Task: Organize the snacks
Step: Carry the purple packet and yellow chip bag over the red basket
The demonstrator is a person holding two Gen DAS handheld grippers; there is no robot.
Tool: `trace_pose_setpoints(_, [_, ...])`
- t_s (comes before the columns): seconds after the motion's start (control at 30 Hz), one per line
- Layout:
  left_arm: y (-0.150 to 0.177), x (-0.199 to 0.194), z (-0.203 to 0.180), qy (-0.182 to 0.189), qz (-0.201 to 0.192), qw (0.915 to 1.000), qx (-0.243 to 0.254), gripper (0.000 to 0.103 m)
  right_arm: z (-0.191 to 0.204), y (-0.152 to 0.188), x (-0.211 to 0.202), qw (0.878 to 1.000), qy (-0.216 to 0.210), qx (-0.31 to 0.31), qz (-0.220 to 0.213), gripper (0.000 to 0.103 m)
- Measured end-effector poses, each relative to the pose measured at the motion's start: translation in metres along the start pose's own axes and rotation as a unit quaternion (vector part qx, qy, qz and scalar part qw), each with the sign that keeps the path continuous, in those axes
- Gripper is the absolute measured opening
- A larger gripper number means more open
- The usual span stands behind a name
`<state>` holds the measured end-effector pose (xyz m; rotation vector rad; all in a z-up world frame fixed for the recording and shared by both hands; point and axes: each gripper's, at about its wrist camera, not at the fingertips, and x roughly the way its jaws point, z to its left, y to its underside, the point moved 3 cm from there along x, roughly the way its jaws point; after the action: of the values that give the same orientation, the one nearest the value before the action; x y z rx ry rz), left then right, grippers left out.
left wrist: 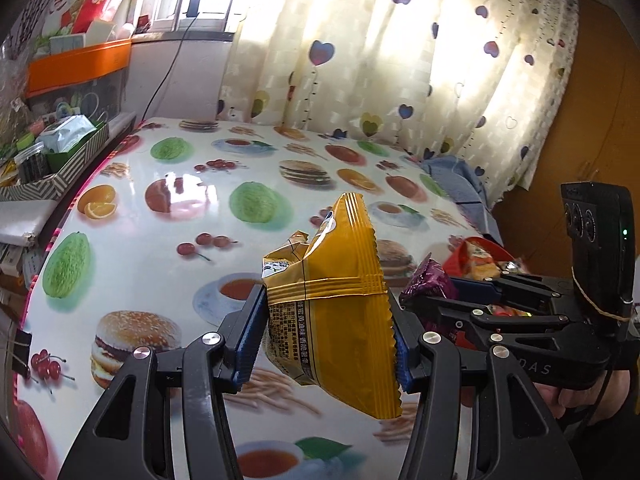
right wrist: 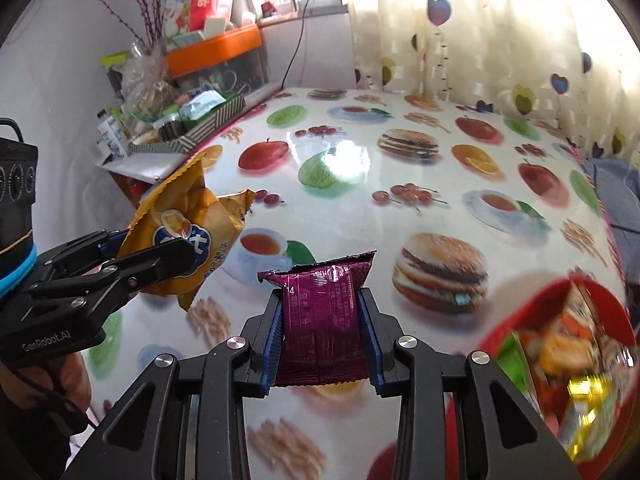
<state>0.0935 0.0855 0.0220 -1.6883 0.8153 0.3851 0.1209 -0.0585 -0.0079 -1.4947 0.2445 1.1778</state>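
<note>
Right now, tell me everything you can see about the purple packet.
The purple packet is a small, flat, glossy foil pouch, dark magenta with fine white print and a crimped top seal. It stands upright, slightly crumpled, with its sides pinched between the blue pads of the right tool, and it is held above the table, touching nothing else. From the left wrist view it shows as a creased purple end beside the yellow bag.
</note>
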Motion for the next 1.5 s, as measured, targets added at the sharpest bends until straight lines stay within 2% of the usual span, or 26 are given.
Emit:
trace_pose_setpoints(0.33, [0.003, -0.012, -0.049, 0.037, -0.001, 0.9989, 0.03, 0.054, -0.01, 0.03, -0.053, 0.999, 0.013, 0.022, -0.036, 0.033])
trace_pose_setpoints(0.77, [0.006, 0.003, -0.102, 0.077, 0.019, 0.9943, 0.071, 0.054, -0.058, 0.068, -0.101, 0.992, 0.052, 0.088, -0.068, 0.033])
trace_pose_setpoints(1.17, [0.006, 0.019, -0.133, 0.101, 0.034, 0.9899, 0.094, 0.054, -0.09, 0.091, -0.129, 0.985, 0.079, 0.125, -0.084, 0.033])
trace_pose_setpoints(1.5, [0.005, 0.021, -0.144, 0.105, 0.031, 0.989, 0.099, 0.054, -0.099, 0.097, -0.138, 0.984, 0.081, 0.131, -0.089, 0.033])
